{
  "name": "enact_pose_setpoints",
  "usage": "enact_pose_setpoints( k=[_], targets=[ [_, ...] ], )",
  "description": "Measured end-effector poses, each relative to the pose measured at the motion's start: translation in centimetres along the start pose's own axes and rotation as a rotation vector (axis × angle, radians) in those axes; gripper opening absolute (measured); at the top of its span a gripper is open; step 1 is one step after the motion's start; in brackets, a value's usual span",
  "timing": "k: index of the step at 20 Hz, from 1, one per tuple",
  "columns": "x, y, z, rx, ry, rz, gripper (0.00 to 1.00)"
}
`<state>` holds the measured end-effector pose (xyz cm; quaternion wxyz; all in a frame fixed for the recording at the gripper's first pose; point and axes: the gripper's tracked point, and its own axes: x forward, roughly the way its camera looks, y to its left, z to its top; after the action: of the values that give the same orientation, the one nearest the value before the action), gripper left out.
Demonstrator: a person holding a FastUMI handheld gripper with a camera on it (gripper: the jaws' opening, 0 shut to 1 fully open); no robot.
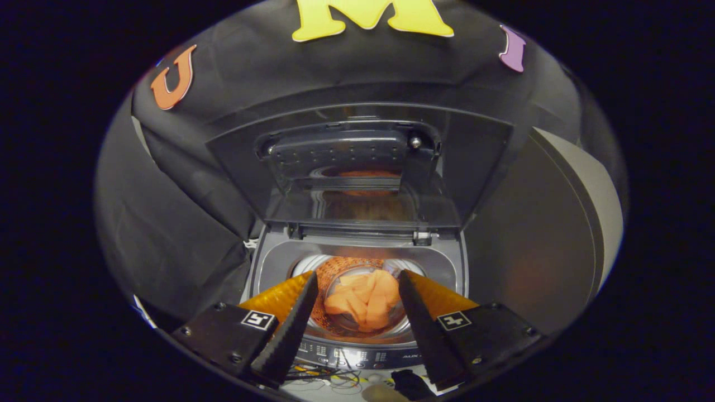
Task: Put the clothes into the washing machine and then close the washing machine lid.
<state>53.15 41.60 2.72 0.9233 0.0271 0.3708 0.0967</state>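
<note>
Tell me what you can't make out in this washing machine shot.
- Drum bottom, gripper view: hidden under the orange clothes.
- Control panel markings: too small.
- Clutter below the panel: cut off, partly behind the open gripper.
- Raised lid: reflections blur what's behind.

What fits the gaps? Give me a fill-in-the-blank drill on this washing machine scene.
1. The washing machine lid stands ____.
2. The orange clothes lie inside the ____.
3. The gripper is ____, holding nothing.
4. The clothes show ____ the two gripper fingers, lower down.

Missing words: open; drum; open; between
</note>
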Motion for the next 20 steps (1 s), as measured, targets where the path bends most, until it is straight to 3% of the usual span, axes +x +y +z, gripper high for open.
enact_pose_setpoints(
  k=[11,20],
  targets=[
    [-2.4,0.0,1.4,-0.030,-0.077,-0.027,0.91],
    [-6.1,1.0,7.1,-0.042,-0.197,-0.018,0.91]
  ],
)
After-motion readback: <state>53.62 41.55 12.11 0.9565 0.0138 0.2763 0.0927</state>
